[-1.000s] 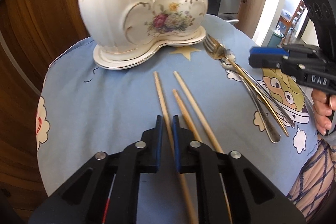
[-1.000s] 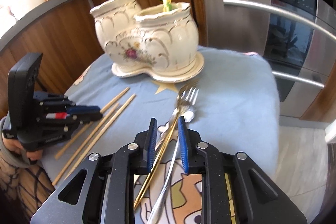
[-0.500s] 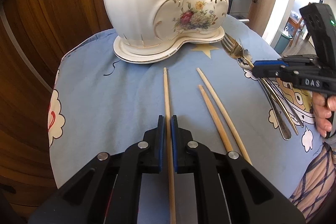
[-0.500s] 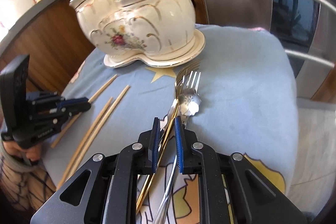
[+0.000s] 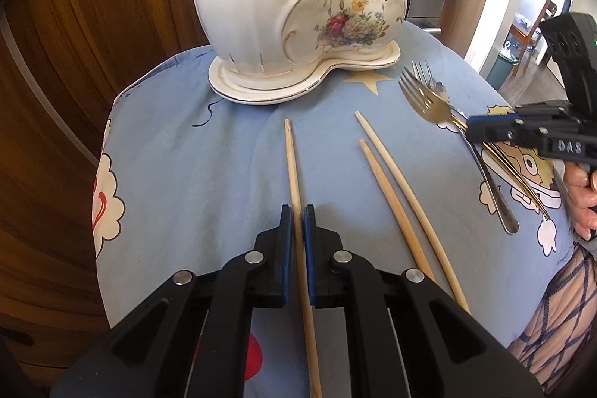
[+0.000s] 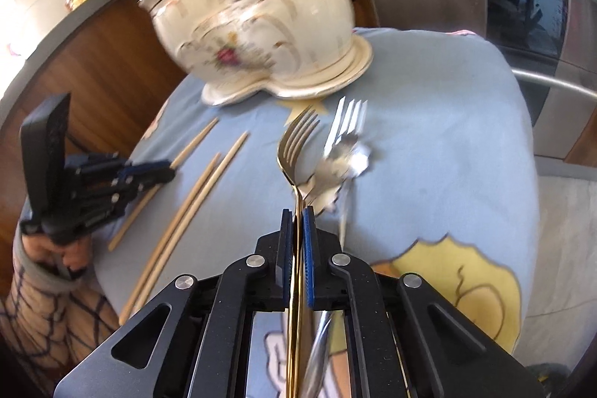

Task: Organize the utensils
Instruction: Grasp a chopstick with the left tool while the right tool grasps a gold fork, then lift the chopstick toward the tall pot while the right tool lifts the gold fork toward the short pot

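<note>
On the blue desk (image 5: 231, 152), by the holder (image 5: 298, 6), our left hand-held gripper (image 5: 297, 222) now pinches a chopstick (image 5: 293, 166). Our right hand-held gripper (image 6: 297, 222) has squeezed onto the gold fork (image 6: 294, 144) and lifted it. Both can go in the holder next.

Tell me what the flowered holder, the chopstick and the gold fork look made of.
Holder: glazed ceramic or porcelain, glossy cream with gilt lines and painted flowers. Chopstick: likely bamboo or wood, pale, matte. Gold fork: metal, shiny gold-toned finish with bright reflections.
</note>
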A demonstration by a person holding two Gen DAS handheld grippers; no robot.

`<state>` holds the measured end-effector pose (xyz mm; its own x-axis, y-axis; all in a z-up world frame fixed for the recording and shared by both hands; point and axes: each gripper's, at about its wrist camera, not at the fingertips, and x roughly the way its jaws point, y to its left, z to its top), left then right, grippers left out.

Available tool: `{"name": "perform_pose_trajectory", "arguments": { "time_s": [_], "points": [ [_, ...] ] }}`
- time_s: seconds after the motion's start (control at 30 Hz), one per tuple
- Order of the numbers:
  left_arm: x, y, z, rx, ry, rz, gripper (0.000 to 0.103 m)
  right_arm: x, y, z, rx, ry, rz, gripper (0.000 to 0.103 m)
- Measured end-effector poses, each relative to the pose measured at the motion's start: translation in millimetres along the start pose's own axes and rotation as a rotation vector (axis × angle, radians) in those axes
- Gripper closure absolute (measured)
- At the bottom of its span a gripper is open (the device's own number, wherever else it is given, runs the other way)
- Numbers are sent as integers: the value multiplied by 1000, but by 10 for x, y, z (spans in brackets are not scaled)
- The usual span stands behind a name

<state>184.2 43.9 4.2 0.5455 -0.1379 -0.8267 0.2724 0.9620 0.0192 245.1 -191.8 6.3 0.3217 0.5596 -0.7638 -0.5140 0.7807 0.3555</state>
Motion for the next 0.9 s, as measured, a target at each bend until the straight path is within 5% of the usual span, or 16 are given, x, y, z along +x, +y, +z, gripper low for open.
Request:
{"name": "perform_pose_trajectory", "arguments": {
  "time_s": [0.9],
  "points": [
    [-21, 130, 22, 92, 152, -68, 96, 253, 489, 106, -377, 445, -147, 94]
  ]
}}
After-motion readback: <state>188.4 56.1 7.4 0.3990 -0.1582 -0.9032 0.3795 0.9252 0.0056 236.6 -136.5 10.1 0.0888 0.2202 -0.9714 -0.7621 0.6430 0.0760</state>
